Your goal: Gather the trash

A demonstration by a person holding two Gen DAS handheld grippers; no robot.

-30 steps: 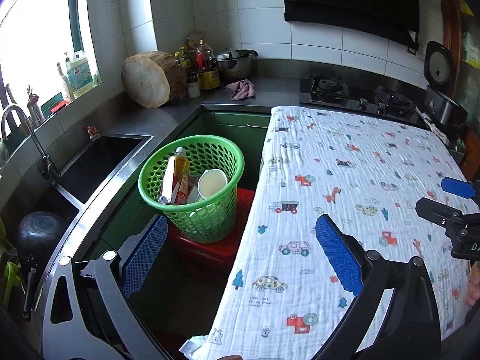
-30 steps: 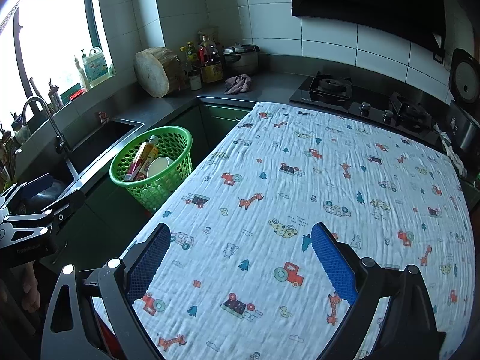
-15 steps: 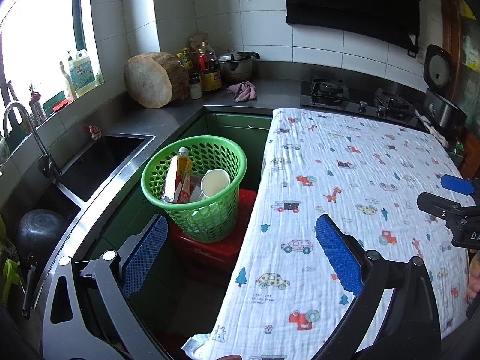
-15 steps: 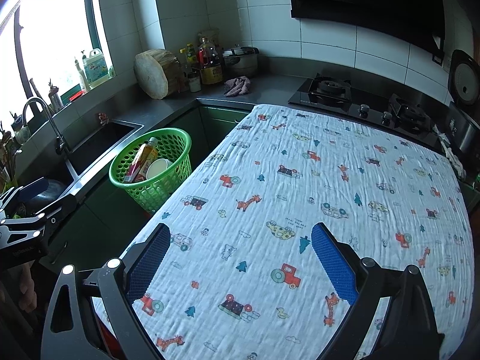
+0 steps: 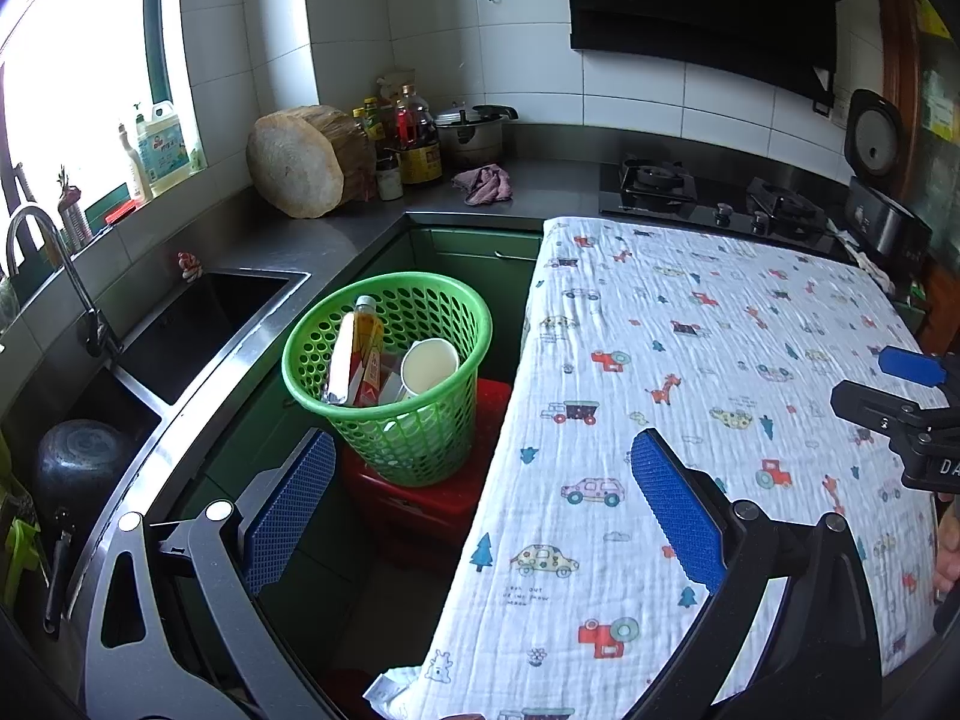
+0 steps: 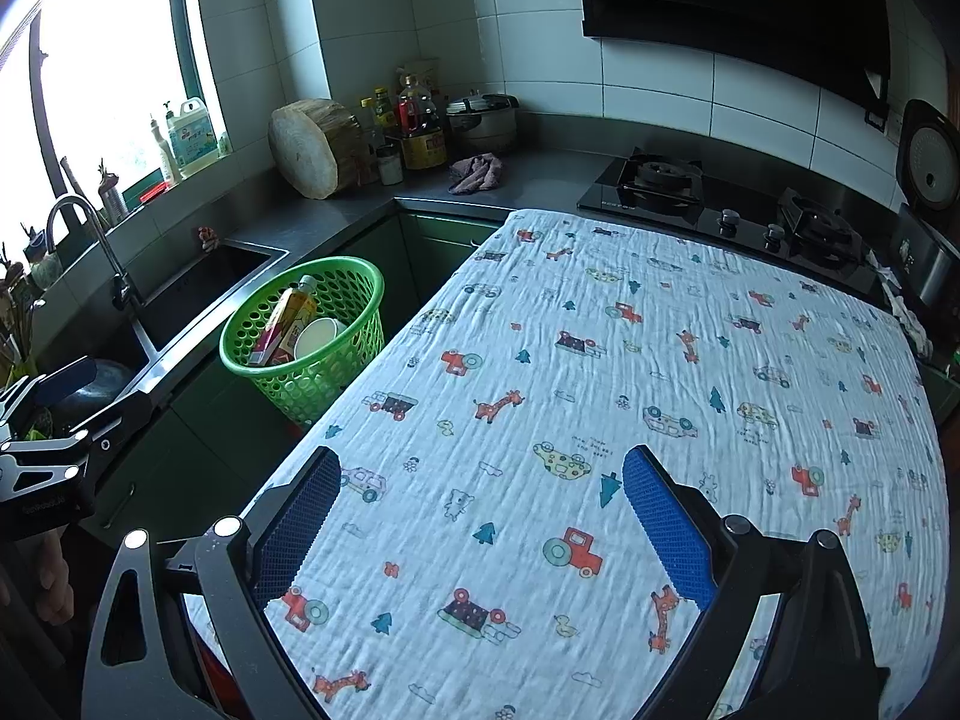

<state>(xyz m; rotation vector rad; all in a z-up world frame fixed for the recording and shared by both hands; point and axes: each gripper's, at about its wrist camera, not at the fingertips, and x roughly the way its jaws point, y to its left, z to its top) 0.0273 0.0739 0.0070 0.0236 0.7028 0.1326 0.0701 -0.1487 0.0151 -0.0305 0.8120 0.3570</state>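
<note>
Green basket (image 5: 390, 372) on red stool (image 5: 420, 498) beside your cloth-covered bench (image 6: 600, 390); bottle (image 5: 360, 354), cup (image 5: 429, 366) inside. Both your grippers, left (image 5: 480, 498) and right (image 6: 480, 516): jaws wide apart, empty.

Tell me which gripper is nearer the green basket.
Left. The left gripper hangs open just in front of the green basket, beside the table edge. The right gripper is open over the patterned cloth, farther from the basket.

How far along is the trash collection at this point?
Done: the green perforated plastic basket already holds a bottle, a white paper cup and other trash. In hand: nothing; left gripper and right gripper are open and empty. Left: none visible on the cartoon-print cloth.
</note>
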